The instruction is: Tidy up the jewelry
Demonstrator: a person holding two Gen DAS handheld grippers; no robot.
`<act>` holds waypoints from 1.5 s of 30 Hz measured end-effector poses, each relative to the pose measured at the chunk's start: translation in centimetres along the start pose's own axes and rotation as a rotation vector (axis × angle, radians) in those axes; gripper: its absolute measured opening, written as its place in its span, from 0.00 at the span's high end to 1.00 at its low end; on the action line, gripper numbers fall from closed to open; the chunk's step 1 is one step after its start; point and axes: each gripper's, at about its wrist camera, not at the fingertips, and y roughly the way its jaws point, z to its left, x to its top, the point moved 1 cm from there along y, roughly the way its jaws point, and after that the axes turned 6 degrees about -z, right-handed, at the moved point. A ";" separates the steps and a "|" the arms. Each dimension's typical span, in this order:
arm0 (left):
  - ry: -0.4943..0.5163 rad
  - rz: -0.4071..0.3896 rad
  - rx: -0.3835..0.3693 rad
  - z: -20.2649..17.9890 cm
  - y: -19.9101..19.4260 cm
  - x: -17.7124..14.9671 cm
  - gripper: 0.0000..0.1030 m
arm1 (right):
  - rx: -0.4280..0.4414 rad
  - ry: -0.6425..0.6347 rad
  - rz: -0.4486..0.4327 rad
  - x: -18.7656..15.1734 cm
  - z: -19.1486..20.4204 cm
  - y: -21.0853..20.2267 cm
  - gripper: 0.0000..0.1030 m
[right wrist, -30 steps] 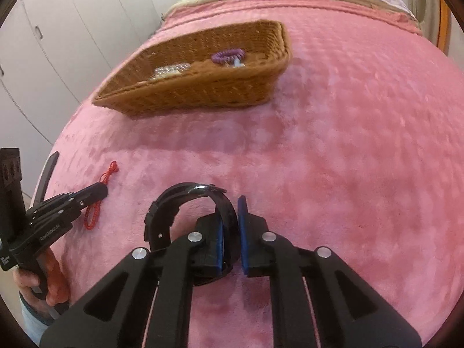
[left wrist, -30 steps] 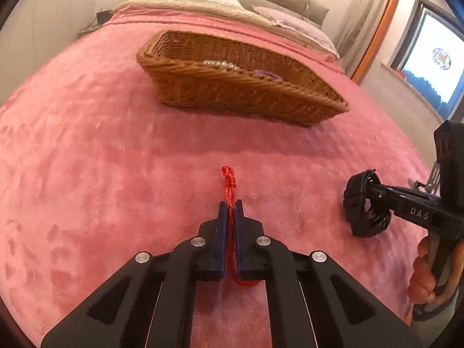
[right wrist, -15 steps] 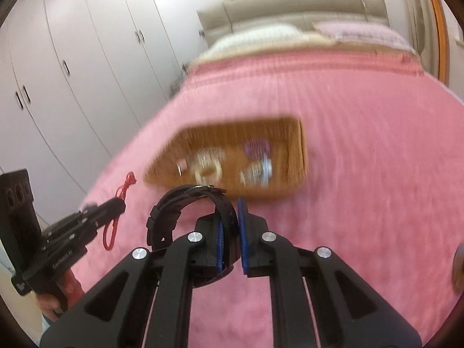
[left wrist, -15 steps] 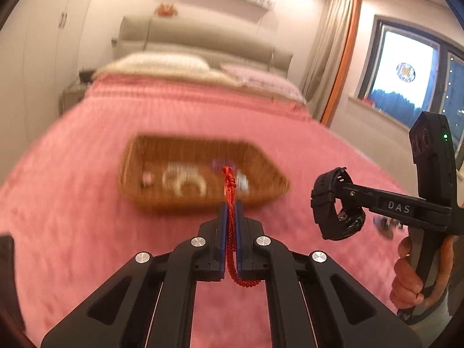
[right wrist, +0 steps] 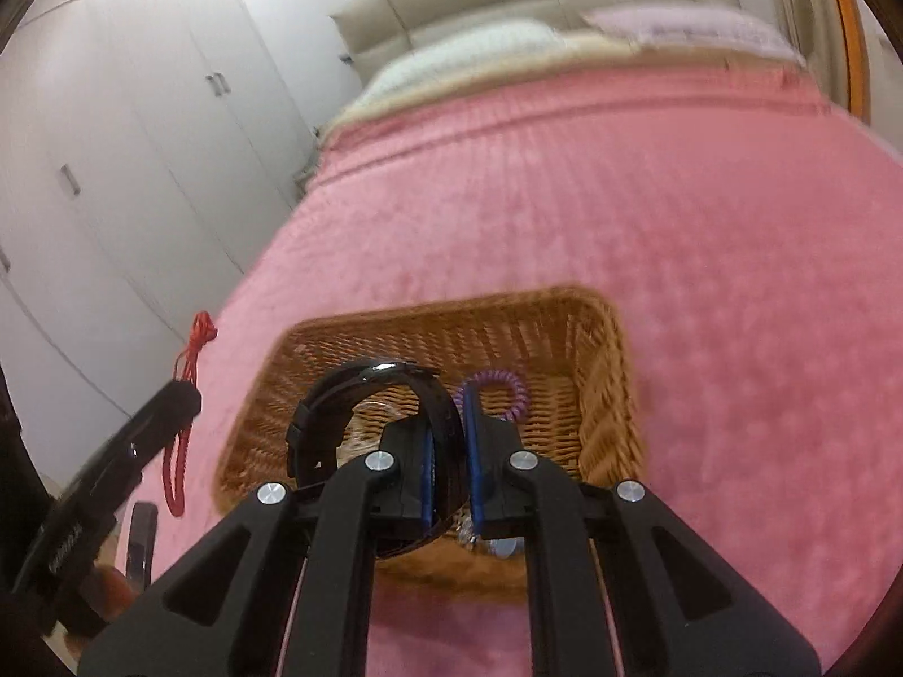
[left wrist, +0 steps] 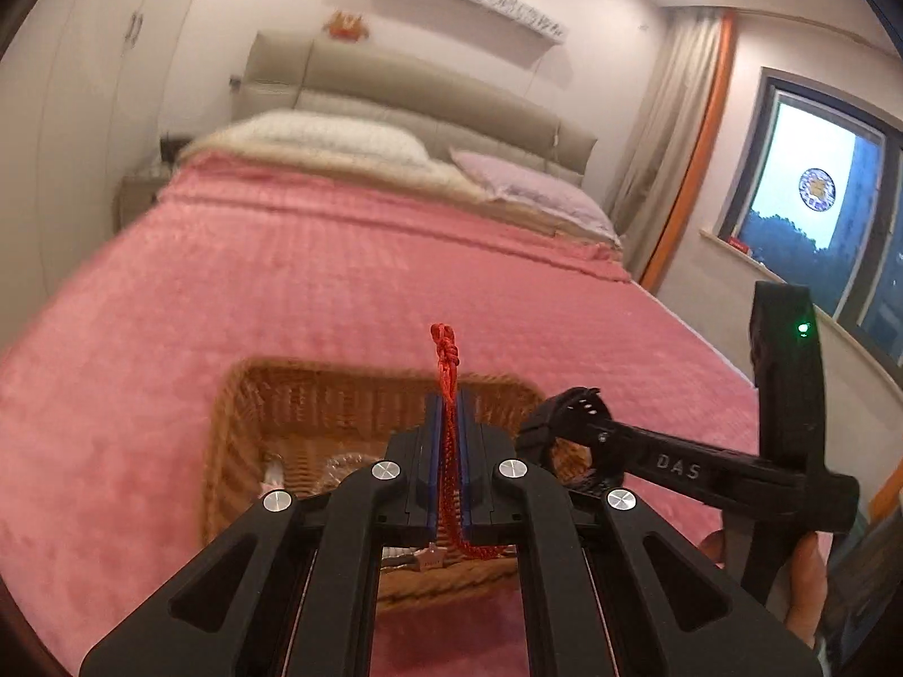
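Observation:
My left gripper (left wrist: 448, 400) is shut on a red knotted cord (left wrist: 446, 358), whose knot sticks up past the tips and whose loop hangs behind the pads. It hovers over the wicker basket (left wrist: 237, 412) on the pink bed. My right gripper (right wrist: 457, 412) is shut on the strap of a black wristwatch (right wrist: 361, 381), also above the basket (right wrist: 598, 338). In the left wrist view the watch (left wrist: 564, 412) and right gripper (left wrist: 556, 423) reach in from the right. A purple coil bracelet (right wrist: 502, 381) and pale, partly hidden pieces lie in the basket. The red cord (right wrist: 189, 350) shows at left.
The pink blanket (left wrist: 338, 276) covers the bed around the basket. Pillows (left wrist: 338, 135) and a headboard lie at the far end. White wardrobe doors (right wrist: 113, 169) stand to the left, a window (left wrist: 812, 197) to the right. A hand (left wrist: 801, 581) holds the right gripper's handle.
Both grippers lifted off the blanket and moved forward over the basket, still holding the red cord and the watch. The basket now sits right under the fingertips.

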 end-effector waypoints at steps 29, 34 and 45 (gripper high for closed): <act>0.000 -0.025 -0.006 0.2 -3.8 -1.9 0.50 | -0.007 -0.068 -0.024 -1.8 1.1 -3.8 0.55; 0.039 -0.101 0.008 -1.7 -9.3 -2.0 0.40 | 0.002 -0.146 -0.160 -3.5 3.5 -10.3 0.44; 0.167 -0.313 0.200 -4.0 -19.2 -7.3 0.12 | -0.069 -0.267 -0.420 -12.1 6.0 -18.7 0.34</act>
